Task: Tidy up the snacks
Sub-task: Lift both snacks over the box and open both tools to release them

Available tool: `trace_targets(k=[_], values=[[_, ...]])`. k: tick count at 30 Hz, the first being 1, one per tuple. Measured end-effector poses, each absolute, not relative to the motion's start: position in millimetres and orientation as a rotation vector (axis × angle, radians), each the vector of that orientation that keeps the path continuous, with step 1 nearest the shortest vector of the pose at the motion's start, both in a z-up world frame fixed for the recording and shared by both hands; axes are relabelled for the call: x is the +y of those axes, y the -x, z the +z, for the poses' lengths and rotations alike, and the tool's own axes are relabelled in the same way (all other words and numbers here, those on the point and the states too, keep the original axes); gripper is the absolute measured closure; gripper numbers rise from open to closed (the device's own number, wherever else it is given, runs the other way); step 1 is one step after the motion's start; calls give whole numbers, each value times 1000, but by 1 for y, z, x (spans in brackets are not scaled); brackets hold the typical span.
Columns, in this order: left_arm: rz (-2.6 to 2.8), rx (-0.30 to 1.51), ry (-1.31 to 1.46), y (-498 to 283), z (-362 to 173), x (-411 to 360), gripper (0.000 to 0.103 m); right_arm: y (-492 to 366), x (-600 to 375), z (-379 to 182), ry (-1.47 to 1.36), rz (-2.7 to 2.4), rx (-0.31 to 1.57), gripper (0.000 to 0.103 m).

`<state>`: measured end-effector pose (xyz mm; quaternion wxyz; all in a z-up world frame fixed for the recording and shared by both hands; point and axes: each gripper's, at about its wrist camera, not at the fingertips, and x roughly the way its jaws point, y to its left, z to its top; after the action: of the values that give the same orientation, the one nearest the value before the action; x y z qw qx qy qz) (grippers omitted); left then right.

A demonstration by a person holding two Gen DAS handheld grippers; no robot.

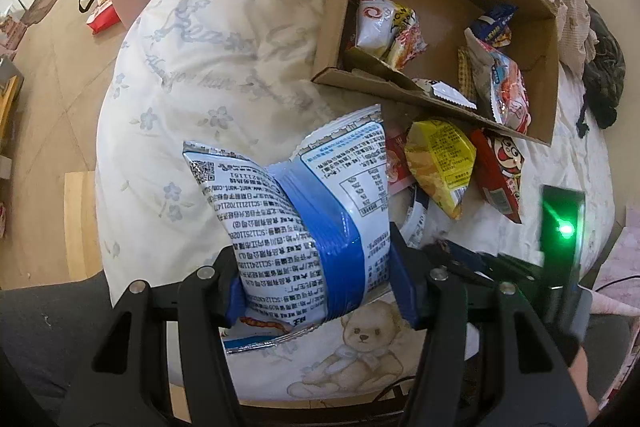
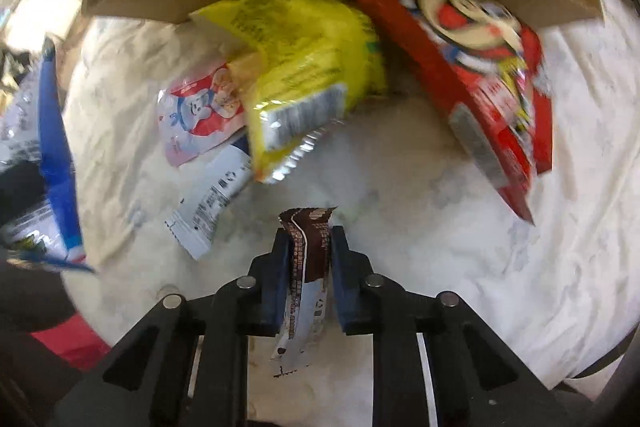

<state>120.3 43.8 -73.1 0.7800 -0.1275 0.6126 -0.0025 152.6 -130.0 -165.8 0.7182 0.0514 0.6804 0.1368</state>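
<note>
Left gripper [image 1: 316, 291] is pinching a puffy blue-and-white snack bag [image 1: 296, 211], lifted above the bear-print bedding [image 1: 208, 75]. Right gripper [image 2: 309, 267] has its jaws squeezed tight on a thin brown-and-white wrapper [image 2: 308, 251], probably a chocolate bar, it's blurry. Cardboard box [image 1: 416, 99] sits at 1 o'clock in the left view, 12 in the right. Yellow packet [image 2: 304, 67] and red cartoon pack [image 2: 488, 87] lie loose against its front wall.
</note>
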Motion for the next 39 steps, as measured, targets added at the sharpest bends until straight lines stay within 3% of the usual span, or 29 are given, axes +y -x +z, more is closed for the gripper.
trace_targets(k=[6, 23, 31, 39], values=[[4, 1324, 273, -121, -76, 44, 49, -145, -166, -153, -312, 346, 1478, 83], [58, 1277, 239, -121, -74, 51, 49, -145, -177, -105, -338, 419, 1351, 83], [11, 1243, 216, -127, -48, 40, 49, -167, -184, -41, -397, 515, 1161, 83], [-32, 1080, 103, -184, 23, 22, 49, -213, -196, 22, -394, 512, 986, 83]])
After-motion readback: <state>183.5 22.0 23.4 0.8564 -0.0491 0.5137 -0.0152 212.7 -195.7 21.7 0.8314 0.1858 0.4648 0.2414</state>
